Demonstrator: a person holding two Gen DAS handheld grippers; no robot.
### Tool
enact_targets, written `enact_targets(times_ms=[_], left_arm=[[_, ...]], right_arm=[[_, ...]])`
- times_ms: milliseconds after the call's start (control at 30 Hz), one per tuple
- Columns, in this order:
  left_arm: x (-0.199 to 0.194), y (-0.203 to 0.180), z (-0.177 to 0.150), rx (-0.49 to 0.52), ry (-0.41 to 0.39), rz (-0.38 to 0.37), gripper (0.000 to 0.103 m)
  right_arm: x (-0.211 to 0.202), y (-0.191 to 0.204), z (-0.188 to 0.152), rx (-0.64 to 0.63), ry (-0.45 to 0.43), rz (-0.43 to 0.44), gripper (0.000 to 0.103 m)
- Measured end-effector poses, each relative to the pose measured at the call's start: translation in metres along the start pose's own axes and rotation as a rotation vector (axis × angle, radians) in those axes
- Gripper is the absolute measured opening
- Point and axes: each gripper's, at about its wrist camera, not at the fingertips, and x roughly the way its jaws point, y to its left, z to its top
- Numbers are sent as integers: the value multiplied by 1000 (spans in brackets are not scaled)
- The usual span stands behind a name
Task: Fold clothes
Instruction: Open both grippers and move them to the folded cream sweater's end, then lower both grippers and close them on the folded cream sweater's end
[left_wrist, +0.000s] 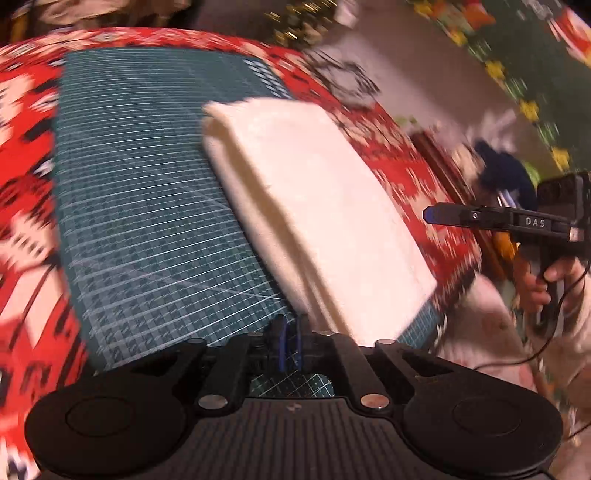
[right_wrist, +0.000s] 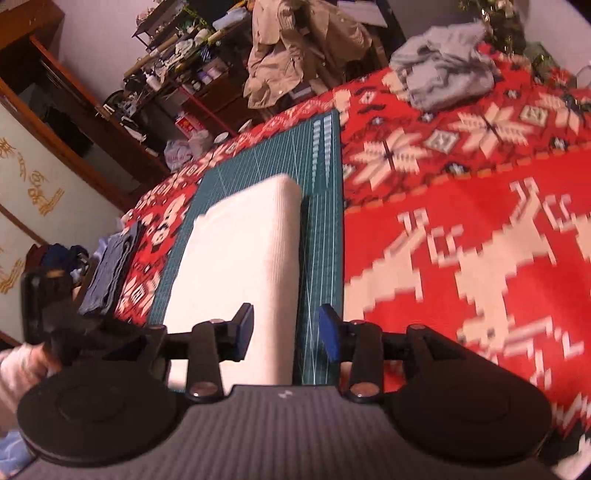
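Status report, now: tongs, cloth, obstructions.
Left tongs shut, empty. Right tongs open, empty. White cloth folded on green mat. Nothing blocking.

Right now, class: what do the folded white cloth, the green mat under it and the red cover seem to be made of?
Folded white cloth: soft matt fabric, probably cotton; fine ribbing shows and the fold looks thick.
Green mat: smooth, flat sheet printed with white grid lines, likely a vinyl or rubber cutting mat.
Red cover: matt textile, perhaps woven or knitted; its blocky stepped pattern suggests so.
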Motion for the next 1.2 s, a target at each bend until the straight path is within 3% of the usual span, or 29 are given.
enact_targets(times_ms=[67,200,400,633,800,900,1033,1200], left_arm=[[-9,2,-6,-34,-47,36,8],[-28,1,-12,-63,-134,114,34],[-40,-6,-18,-65,-186,154,42],[-33,-9,-14,-70,-174,126,48],[-35,-19,-6,-56,-205,127,59],[-38,-28,-1,-38,-225,163,62],[-40,-46,3,8,-235,248,66],[-45,-61,5,29,-253,350,81]], right_arm=[[12,5,10,-4,-21,0,41],[45,8,30,17,-41,20,39],[79,-1,45,69,-23,52,39],[55,1,8,23,59,82,39],[27,6,-20,-19,109,78,40],[11,12,-24,-36,96,44,45],[-7,29,-24,-109,69,-13,66],[-19,54,-19,-206,56,-79,81]])
